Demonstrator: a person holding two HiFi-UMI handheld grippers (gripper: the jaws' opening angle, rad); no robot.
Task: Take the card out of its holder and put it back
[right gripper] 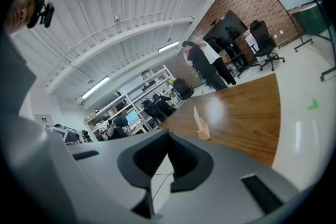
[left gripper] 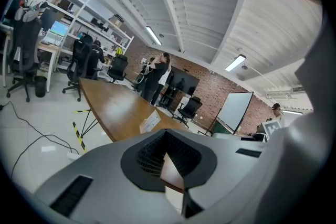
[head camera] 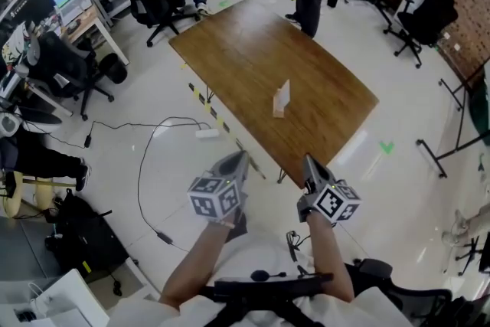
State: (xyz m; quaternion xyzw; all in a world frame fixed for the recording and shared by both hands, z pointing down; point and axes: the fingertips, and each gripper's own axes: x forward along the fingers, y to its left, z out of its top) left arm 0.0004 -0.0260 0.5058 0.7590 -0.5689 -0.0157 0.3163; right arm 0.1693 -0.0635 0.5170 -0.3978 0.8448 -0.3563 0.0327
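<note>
At frame centre in the head view, white card (head camera: 283, 92) upright in pale holder (head camera: 279, 111), on brown bench (head camera: 253, 50), well apart from both grippers. Faint print on the card in the left gripper view, too small to read. Low in the frame, short of the bench's near corner: left gripper (head camera: 239, 158) at lower centre-left, jaws together, nothing between them; right gripper (head camera: 309, 165) just to its right, jaws likewise closed and empty. Black-and-white square markers on each gripper's cube. Yellow-black tape (head camera: 205, 102) on the floor by the bench's left edge; green mark (head camera: 387, 147) on the floor at right.
</note>
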